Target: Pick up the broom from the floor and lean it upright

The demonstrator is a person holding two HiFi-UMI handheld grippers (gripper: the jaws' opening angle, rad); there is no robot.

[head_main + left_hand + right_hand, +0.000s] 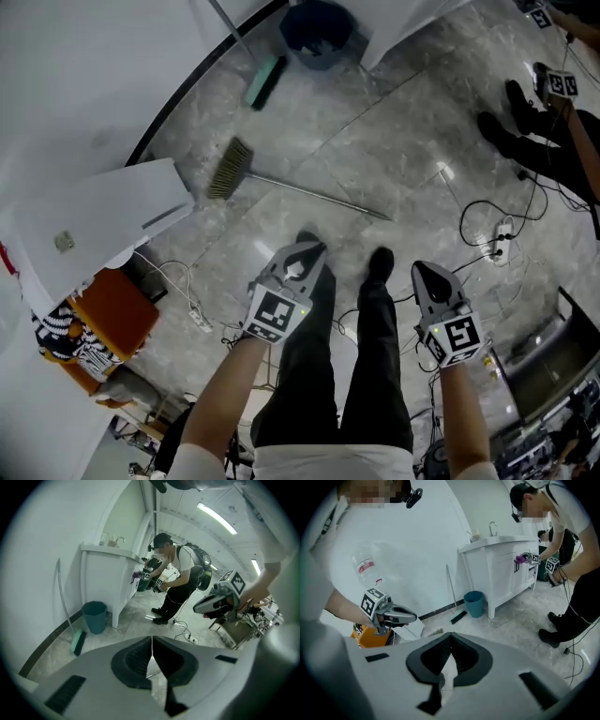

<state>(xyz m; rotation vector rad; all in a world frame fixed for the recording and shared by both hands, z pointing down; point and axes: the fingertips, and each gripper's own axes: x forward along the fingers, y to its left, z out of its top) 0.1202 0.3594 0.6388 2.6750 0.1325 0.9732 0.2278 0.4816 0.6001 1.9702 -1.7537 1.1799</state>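
Out on the grey floor [394, 141], ahead of the feet: broom [281, 184], lying flat, bristles toward the left wall edge, thin handle running right. Left gripper [302, 251] and right gripper [424, 274]: both pinched shut on nothing, well apart from that handle. Need opening before contact, or else merely nudge the handle and set it rolling on smooth stone. Probably swings head-heavy if gripped near the far tip. Could catch the power strip [502, 232] and its leads; may slide back down once leaned.

Broom [300, 189] lies flat on the floor [412, 122], bristles seemingly straw, handle thin.
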